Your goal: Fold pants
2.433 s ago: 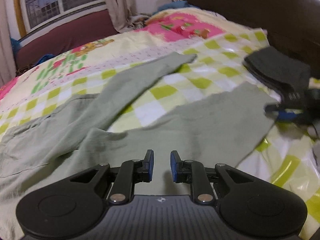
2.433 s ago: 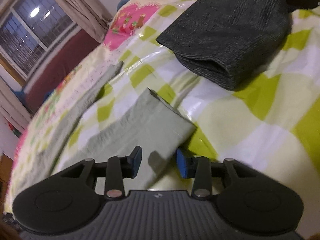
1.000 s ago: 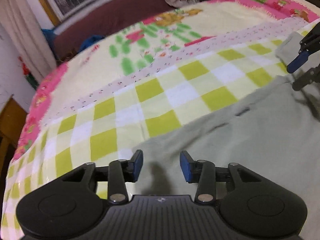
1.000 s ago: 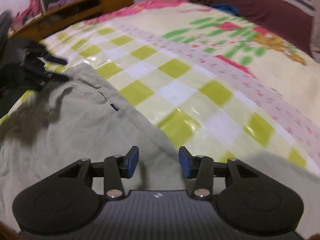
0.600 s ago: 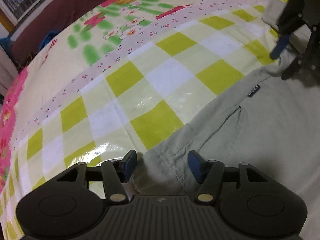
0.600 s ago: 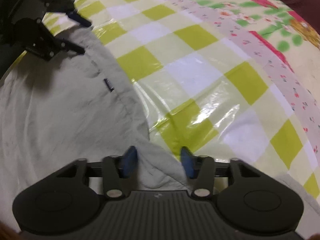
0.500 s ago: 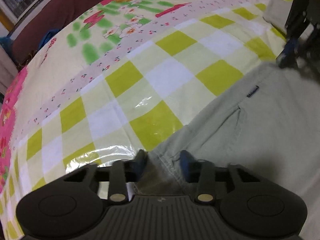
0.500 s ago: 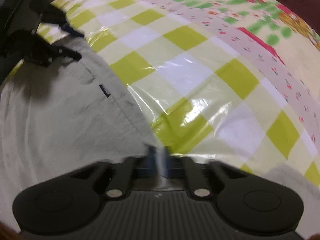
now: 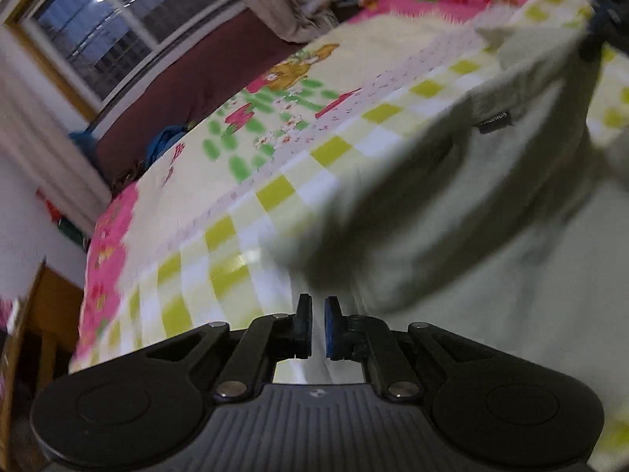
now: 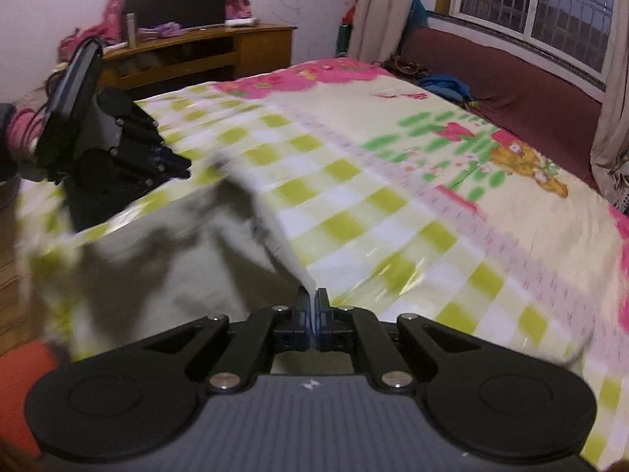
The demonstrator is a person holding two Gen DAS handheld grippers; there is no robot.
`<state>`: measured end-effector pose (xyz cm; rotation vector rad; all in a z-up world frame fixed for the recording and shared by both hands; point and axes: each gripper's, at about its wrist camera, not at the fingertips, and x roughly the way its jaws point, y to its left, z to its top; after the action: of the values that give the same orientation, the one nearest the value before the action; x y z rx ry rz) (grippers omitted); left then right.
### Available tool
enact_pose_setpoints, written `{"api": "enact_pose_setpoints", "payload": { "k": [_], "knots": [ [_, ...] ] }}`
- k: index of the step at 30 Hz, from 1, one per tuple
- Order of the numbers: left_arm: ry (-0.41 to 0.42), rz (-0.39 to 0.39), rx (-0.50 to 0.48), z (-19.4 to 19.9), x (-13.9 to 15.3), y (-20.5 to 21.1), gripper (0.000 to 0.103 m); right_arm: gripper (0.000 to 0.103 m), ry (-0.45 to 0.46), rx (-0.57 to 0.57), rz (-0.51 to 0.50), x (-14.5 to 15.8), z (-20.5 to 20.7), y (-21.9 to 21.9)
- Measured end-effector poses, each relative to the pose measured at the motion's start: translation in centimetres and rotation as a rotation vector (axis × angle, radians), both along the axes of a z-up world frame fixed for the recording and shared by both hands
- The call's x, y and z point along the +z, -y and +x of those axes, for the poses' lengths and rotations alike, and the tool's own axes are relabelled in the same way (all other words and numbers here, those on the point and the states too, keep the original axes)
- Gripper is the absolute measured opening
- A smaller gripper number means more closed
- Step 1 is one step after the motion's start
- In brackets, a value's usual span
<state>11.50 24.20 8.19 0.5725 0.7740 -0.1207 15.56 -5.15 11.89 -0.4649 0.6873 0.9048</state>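
Right gripper (image 10: 313,316): jaws pressed together on a thin edge of the pale green pants (image 10: 188,259), fabric visible running up between the pads at lower centre of the right wrist view. Half a second ago the pads were just arriving at that edge on the bed; now the cloth is off the bed and stretched toward centre left of the frame.

Left gripper (image 9: 318,326): jaws have just been closing, narrow slit left between the pads. In its own view the pants (image 9: 491,204) hang blurred above and to the right of the pads; whether cloth is actually pinched cannot be told there. In the right wrist view the left gripper (image 10: 173,165) sits at centre left with the far end of the raised fabric at its tips.

Against the frame a second ago: pants lay flat on the checked bedspread (image 9: 236,212), both grippers spread. Now the waist end is raised and sagging between the two grippers.

Writing: small dark label (image 9: 494,121) on the pants at upper right of the left wrist view, light lettering on it, too blurred to read. Small light logo mark on each gripper body, no legible text.
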Motion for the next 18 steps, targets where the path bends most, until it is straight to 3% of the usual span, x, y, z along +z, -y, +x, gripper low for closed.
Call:
{"api": "enact_pose_setpoints", "payload": {
  "k": [2, 4, 7, 9, 11, 13, 15, 17, 18],
  "knots": [
    [0.003, -0.044, 0.012, -4.1, -0.8, 0.6, 0.023, 0.002, -0.035, 0.015, -0.053, -2.6, -4.2, 0.4],
    [-0.017, -0.071, 0.045, -7.2, -2.8, 1.1, 0.023, 0.002, -0.14, 0.006, -0.085, -6.8, -7.2, 0.2],
    [-0.078, -0.142, 0.117, -9.4, -5.6, 1.8, 0.024, 0.006, -0.151, 0.016, -0.206, -12.3, -10.2, -1.0],
    [-0.087, -0.214, 0.15, -10.0, -6.2, 2.0, 0.024, 0.008, -0.154, -0.019, -0.24, -13.6, -9.9, -1.5],
    [-0.074, -0.24, 0.143, -10.3, -6.2, 2.3, 0.026, 0.01, -0.172, -0.058, -0.204, -12.0, -8.7, -1.7],
    [-0.059, -0.251, 0.121, -10.3, -6.3, 2.6, 0.029, 0.019, -0.18, -0.079, -0.137, -9.2, -7.6, -2.0],
    [-0.05, -0.272, 0.12, -9.9, -6.6, 2.7, 0.029, 0.05, -0.154, -0.076, -0.041, -6.3, -6.3, -2.4],
    [-0.043, -0.294, 0.124, -9.9, -7.2, 2.7, 0.03, 0.066, -0.132, -0.081, 0.05, -4.7, -4.4, -3.4],
    [-0.045, -0.293, 0.125, -9.7, -7.6, 2.7, 0.03, 0.067, -0.121, -0.095, 0.087, -4.6, -2.9, -4.2]
  ]
}}
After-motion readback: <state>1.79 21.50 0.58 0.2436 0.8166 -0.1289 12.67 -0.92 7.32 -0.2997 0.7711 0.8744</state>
